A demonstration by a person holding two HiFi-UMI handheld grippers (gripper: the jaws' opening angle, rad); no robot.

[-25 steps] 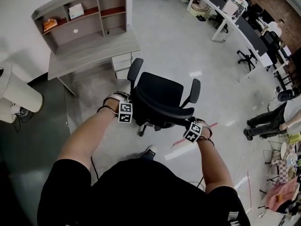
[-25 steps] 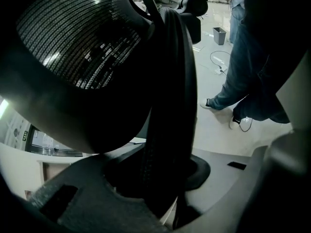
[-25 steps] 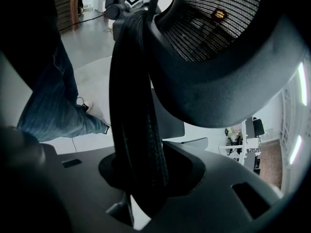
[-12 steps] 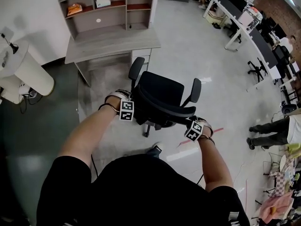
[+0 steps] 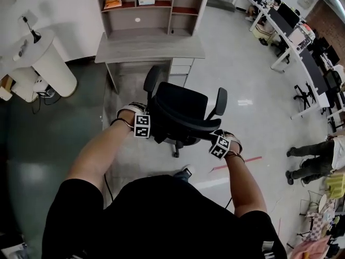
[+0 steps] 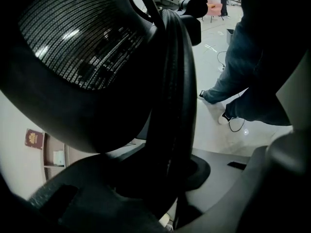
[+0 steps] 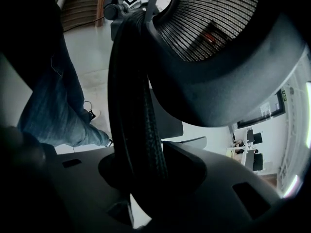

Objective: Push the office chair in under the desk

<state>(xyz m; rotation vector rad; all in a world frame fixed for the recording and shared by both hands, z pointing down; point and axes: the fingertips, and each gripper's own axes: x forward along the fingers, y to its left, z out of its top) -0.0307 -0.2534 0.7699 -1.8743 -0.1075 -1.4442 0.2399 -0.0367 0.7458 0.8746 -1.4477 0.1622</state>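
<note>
The black office chair (image 5: 180, 108) stands on the floor just in front of the grey desk (image 5: 151, 50), its seat facing the desk's open knee space. My left gripper (image 5: 149, 125) is shut on the left edge of the mesh backrest, and my right gripper (image 5: 215, 141) is shut on its right edge. In the left gripper view the backrest's black rim (image 6: 176, 106) runs down between the jaws of the left gripper (image 6: 167, 181). The right gripper view shows the rim (image 7: 133, 110) pinched the same way by the right gripper (image 7: 141, 178).
A shelf hutch (image 5: 153, 7) sits on the desk and a drawer unit (image 5: 180, 68) stands under its right side. A white round pedestal (image 5: 51, 63) is at the left. Rows of office desks (image 5: 302, 42) and a standing person (image 5: 318, 152) are at the right.
The chair, held in both grippers, has rolled toward the desk. The desk now sits closer and more squarely ahead of the chair. Both grips look unchanged.
</note>
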